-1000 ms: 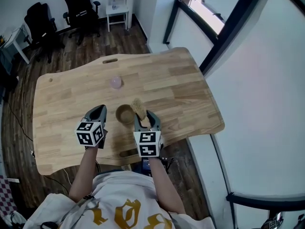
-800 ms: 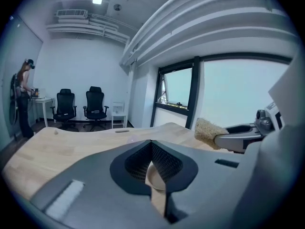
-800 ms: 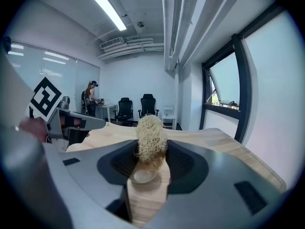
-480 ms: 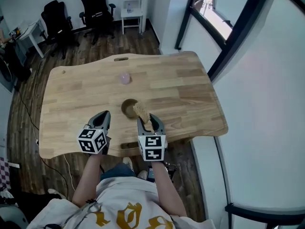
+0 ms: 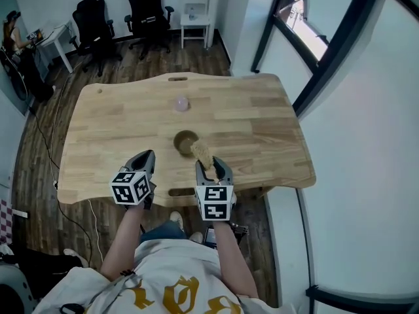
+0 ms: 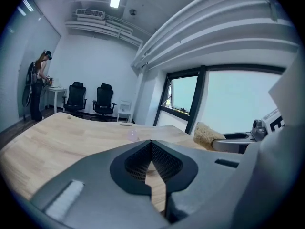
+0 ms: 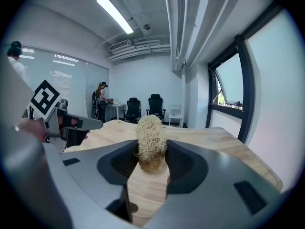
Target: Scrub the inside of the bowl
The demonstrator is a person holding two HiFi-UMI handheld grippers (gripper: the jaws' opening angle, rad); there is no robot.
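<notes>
Both pinched: right claw [image 5: 212, 165] grips the scrubber [image 5: 201, 151] near the bowl [image 5: 184, 140], left claw [image 5: 145, 156] holds nothing

I see bowl [image 5: 185, 140] on wooden table [image 5: 262, 123]. Loofah scrubber [image 5: 203, 153] at bowl's near-right rim, clamped in right gripper [image 5: 211, 167]. Left gripper [image 5: 144, 160] near-left of bowl, apart. Small pink object [image 5: 181, 103] beyond bowl.
</notes>
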